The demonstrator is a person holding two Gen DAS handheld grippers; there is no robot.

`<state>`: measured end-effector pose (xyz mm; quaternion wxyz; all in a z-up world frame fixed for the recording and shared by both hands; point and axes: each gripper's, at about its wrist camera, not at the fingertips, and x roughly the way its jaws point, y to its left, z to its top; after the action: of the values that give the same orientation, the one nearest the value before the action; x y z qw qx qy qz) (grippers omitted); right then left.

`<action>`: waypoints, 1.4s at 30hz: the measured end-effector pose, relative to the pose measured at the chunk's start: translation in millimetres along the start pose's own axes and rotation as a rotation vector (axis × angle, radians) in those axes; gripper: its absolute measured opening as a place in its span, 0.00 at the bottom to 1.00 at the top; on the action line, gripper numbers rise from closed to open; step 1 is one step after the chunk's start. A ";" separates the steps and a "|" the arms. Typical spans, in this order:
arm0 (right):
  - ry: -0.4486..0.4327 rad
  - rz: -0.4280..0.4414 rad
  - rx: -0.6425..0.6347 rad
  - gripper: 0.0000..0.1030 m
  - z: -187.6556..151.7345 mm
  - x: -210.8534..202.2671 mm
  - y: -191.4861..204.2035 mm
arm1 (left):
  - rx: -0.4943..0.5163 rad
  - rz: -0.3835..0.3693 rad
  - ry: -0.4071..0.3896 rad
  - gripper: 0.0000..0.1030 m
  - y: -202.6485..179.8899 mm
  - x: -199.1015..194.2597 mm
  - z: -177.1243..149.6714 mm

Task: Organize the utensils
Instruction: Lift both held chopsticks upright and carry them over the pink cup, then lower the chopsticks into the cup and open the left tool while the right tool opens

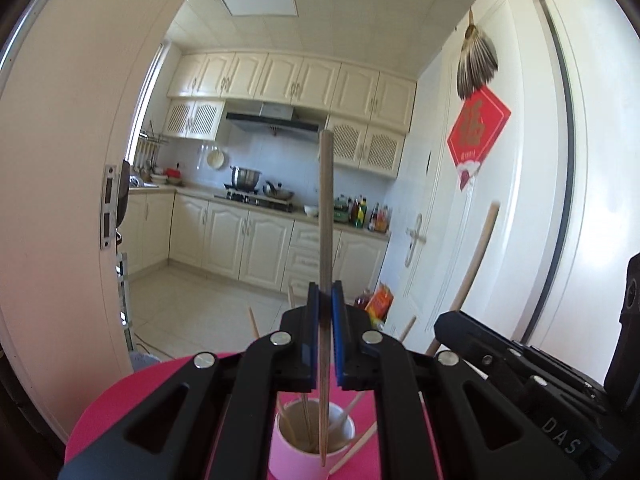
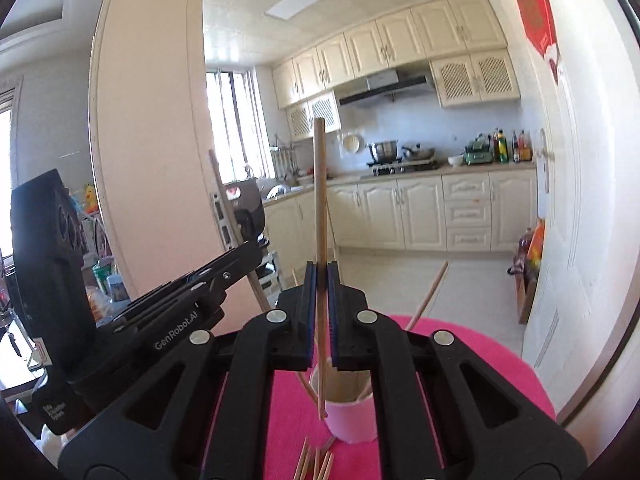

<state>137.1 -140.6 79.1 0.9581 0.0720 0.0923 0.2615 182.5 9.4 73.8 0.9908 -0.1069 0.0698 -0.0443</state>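
Note:
My left gripper (image 1: 325, 292) is shut on a brown chopstick (image 1: 325, 200) that stands upright between its blue pads. The stick's lower end hangs in front of a pink cup (image 1: 312, 452), which holds several chopsticks. My right gripper (image 2: 321, 268) is shut on a lighter wooden chopstick (image 2: 320, 184), also upright, with its tip just left of the cup's (image 2: 352, 420) rim. Each gripper shows in the other's view: the right one (image 1: 452, 320) at the right with its stick (image 1: 482, 252), the left one (image 2: 256, 250) at the left with its stick (image 2: 226, 208).
The cup stands on a round pink table (image 2: 500, 360). Several loose chopsticks (image 2: 316, 464) lie on it in front of the cup, and one (image 1: 356, 450) leans beside it. Beyond are a door frame (image 1: 108, 208), a white door (image 1: 520, 200) and a kitchen.

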 end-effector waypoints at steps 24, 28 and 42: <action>-0.146 -0.002 -0.056 0.05 40.2 -1.9 11.3 | -0.016 0.042 -0.053 0.06 14.7 19.9 5.3; -0.165 -0.011 -0.084 0.05 40.5 -3.7 18.2 | -0.005 0.038 -0.033 0.06 13.6 26.6 0.6; -0.036 -0.037 -0.056 0.05 7.9 26.5 4.4 | -0.009 0.030 0.056 0.23 16.8 36.6 -14.8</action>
<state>159.1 -123.8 83.9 0.9659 0.0484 0.0690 0.2449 217.6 19.0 51.1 0.9886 -0.1088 0.0994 -0.0322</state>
